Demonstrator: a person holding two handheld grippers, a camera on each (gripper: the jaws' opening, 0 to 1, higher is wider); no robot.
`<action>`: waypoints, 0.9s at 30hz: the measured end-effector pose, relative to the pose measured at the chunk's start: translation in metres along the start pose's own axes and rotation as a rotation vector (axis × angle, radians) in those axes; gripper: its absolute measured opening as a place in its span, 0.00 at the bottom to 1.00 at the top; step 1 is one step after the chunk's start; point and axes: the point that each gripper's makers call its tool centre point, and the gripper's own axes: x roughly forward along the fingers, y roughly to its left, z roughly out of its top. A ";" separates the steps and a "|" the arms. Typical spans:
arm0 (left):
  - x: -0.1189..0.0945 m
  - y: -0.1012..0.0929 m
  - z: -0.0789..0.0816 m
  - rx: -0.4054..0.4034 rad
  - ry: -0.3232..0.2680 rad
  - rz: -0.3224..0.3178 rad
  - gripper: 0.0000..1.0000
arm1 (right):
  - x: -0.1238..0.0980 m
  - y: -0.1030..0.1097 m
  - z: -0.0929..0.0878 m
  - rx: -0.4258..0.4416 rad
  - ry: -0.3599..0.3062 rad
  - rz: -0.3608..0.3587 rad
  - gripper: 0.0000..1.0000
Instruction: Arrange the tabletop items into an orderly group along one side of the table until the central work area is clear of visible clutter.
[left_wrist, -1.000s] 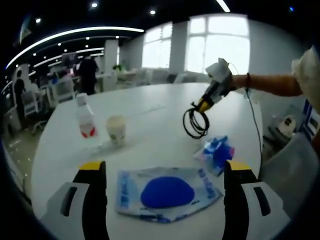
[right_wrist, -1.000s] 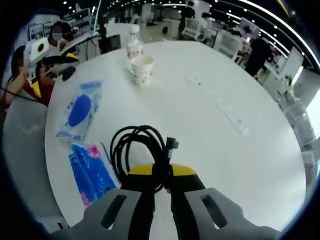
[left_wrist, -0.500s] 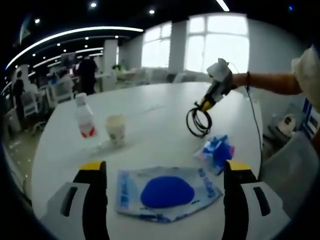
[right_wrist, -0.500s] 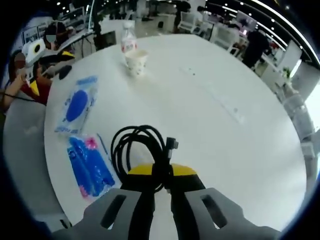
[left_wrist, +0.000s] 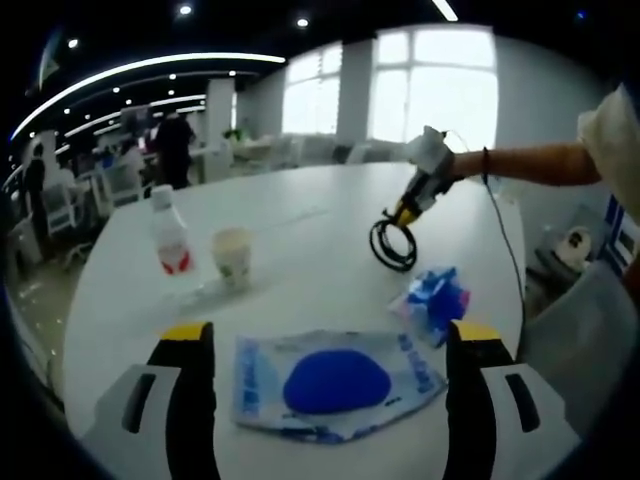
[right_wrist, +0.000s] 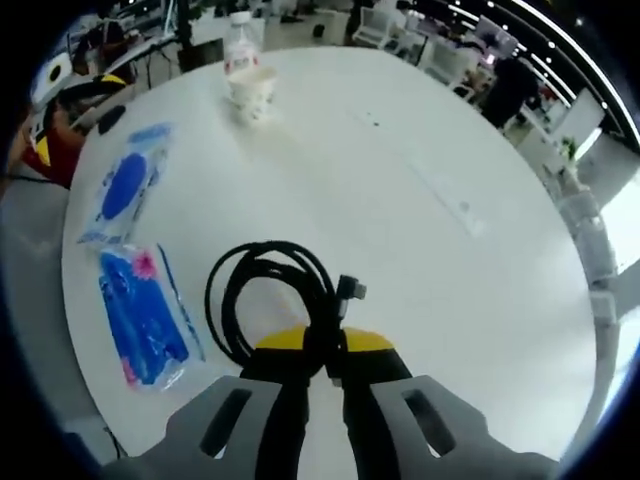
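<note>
My right gripper (right_wrist: 322, 352) is shut on a coiled black cable (right_wrist: 268, 300), which hangs above the white table (right_wrist: 420, 240); it also shows in the left gripper view as the right gripper (left_wrist: 408, 208) with the cable (left_wrist: 392, 245) dangling. My left gripper (left_wrist: 325, 345) stands open near the table edge, its jaws on either side of a clear packet with a blue oval pad (left_wrist: 335, 385). A blue patterned packet (left_wrist: 432, 303) lies to the right of it. A water bottle (left_wrist: 170, 235) and a paper cup (left_wrist: 232, 258) stand together farther off.
The round table's edge (left_wrist: 85, 330) curves close by on the left. Beside the table on the right are a person's arm (left_wrist: 535, 165) and a chair back (left_wrist: 575, 330). Office desks and people stand in the background.
The right gripper has carried the cable a little farther from the person and higher over the table. The left gripper has held still.
</note>
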 end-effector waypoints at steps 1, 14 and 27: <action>0.000 0.001 -0.001 -0.006 0.004 0.002 0.92 | 0.002 -0.001 0.000 0.001 0.002 -0.002 0.10; 0.000 0.004 -0.006 -0.009 0.023 0.014 0.92 | 0.029 -0.004 -0.012 -0.004 0.059 -0.004 0.11; -0.003 0.012 -0.012 -0.029 0.043 0.042 0.90 | 0.043 -0.004 -0.019 0.019 0.058 0.007 0.11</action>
